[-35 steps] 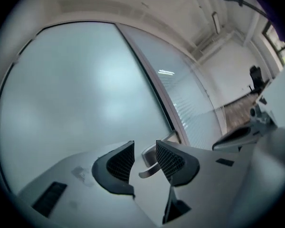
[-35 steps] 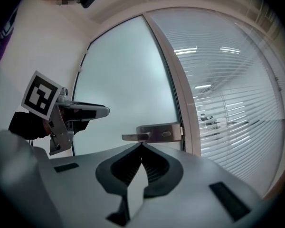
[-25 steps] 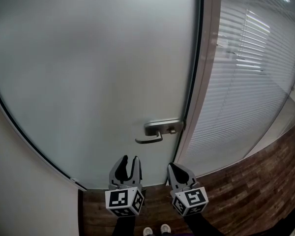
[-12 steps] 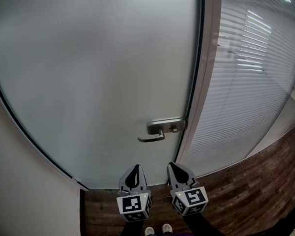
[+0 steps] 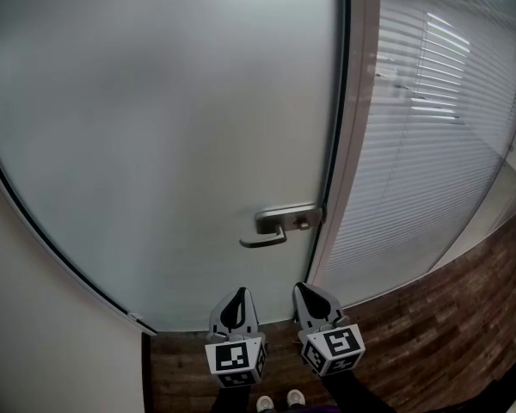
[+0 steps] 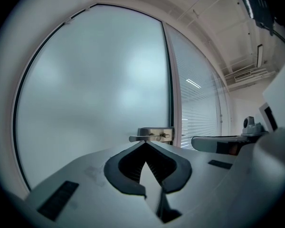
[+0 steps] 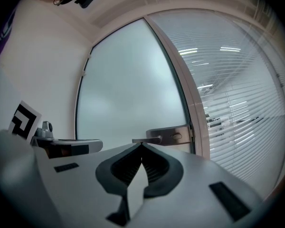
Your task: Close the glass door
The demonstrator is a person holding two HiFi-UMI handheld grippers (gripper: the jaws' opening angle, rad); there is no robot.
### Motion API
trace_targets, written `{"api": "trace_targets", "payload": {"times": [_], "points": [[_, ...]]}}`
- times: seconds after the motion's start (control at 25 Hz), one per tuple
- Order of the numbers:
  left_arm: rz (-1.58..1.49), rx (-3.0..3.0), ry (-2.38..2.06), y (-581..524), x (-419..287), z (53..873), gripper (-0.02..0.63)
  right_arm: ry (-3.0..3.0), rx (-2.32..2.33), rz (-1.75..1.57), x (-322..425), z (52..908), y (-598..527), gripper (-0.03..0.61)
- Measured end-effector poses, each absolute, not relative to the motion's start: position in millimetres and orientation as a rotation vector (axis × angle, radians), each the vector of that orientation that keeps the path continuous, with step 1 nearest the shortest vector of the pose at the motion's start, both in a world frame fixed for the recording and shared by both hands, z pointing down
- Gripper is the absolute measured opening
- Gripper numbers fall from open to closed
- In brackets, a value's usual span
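While both grippers hang level before the glass door (image 5: 172, 127), nothing is held. Fingers of the left gripper (image 5: 238, 292) clenched tip to tip, empty; fingers of the right gripper (image 5: 300, 289) likewise pressed together, empty. Door's latch edge sits against the frame (image 5: 356, 144), dark seal line (image 5: 342, 101) unbroken: judged shut or all but shut, though the latch itself cannot be checked. The lever handle (image 5: 271, 229) lies straight ahead of both sets of fingertips, apart from them, long axis level, free end pointing away from the frame. Left gripper lines up with the lever's free end, right gripper with the lock plate (image 5: 301, 222) beside the frame; neither clearly nearer. Any last push would run straight forward onto lever or glass.
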State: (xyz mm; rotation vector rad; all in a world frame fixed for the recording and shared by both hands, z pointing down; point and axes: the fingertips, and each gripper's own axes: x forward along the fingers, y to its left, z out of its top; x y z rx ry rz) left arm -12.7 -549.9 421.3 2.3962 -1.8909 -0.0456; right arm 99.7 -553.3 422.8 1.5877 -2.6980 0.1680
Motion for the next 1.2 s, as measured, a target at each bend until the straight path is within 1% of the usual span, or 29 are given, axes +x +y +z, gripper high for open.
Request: {"api": "trace_targets", "payload": {"times": [1.2], "points": [[-0.003,2.398,-1.872,-551.1,-11.3,428.1,0.0,-2.675,1.571,0.158,98.4,425.7,-557.5,-0.009]]}}
